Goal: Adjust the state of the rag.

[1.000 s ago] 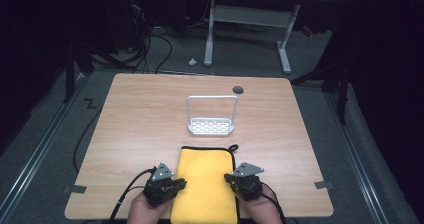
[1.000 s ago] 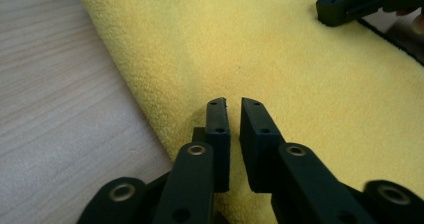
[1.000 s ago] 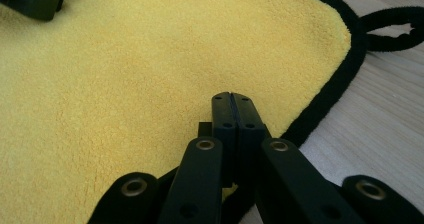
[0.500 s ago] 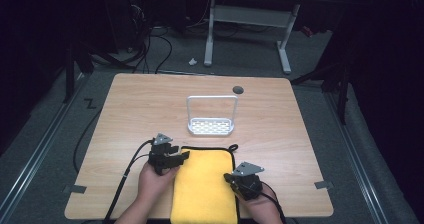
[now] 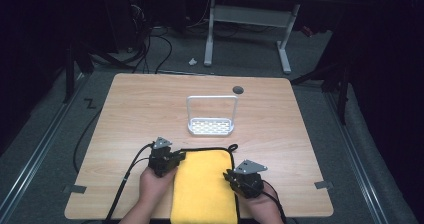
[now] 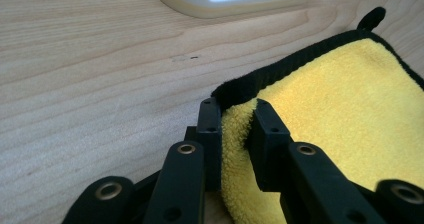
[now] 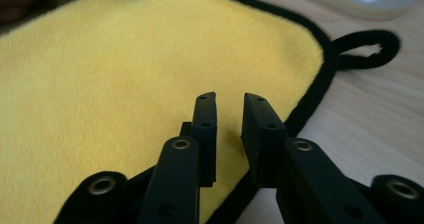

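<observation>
your left hand-held gripper [image 6: 234, 121] has closed its jaws on the far left corner of the yellow microfibre cloth [image 5: 205, 184], which lies flat at the table's [image 5: 140, 109] near edge, long axis running away from you. your right hand-held gripper [image 7: 230, 114] hovers slightly parted, empty, just inside the cloth's right hem, so the far right corner lies ahead of it.

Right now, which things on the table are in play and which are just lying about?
In play:
- yellow cloth, black-edged, flat on the table
- left claw, closed on the cloth's left edge near a corner
- right claw, slightly open over the cloth's right edge

Lying about:
- white rack
- dark round hole in the table
</observation>
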Available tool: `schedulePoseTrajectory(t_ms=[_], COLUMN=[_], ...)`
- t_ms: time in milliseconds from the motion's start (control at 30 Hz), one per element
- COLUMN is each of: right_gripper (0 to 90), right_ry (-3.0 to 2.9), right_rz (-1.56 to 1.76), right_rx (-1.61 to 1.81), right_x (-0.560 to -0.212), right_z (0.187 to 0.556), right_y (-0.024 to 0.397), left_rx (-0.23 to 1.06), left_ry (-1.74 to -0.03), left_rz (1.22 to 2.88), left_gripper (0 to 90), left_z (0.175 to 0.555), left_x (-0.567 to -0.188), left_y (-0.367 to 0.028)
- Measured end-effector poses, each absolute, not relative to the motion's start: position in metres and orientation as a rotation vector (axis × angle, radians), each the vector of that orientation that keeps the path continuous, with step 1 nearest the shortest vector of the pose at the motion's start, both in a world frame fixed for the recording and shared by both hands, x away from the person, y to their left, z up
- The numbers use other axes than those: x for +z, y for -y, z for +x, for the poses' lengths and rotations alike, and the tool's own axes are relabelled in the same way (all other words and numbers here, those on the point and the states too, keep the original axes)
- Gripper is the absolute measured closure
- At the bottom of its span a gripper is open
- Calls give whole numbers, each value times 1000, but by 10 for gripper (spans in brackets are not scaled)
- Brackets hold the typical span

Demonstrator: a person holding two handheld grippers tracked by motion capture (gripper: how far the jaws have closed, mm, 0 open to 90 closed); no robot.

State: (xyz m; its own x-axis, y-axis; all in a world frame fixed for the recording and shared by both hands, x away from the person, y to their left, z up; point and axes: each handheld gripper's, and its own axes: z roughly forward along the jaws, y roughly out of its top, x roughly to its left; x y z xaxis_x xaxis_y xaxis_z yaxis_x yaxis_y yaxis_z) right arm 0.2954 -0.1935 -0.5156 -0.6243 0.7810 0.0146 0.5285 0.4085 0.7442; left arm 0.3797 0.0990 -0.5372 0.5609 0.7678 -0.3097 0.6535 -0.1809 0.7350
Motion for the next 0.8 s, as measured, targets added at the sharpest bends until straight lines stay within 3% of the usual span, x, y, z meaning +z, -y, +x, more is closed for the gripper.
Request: schedulePoseTrajectory(t_ms=[500, 800], right_gripper=[615, 410], right_ry=[-2298, -2358], right_rz=[1269, 1288], right_rx=[909, 863], right_x=[-511, -514], right_z=[361, 368], right_y=[180, 181], left_rx=[151, 149], left_ry=[-1147, -1147], left_rz=[1896, 1895], left_gripper=[753, 751], left_z=[378, 378], left_x=[-538, -538], left_y=[-100, -101])
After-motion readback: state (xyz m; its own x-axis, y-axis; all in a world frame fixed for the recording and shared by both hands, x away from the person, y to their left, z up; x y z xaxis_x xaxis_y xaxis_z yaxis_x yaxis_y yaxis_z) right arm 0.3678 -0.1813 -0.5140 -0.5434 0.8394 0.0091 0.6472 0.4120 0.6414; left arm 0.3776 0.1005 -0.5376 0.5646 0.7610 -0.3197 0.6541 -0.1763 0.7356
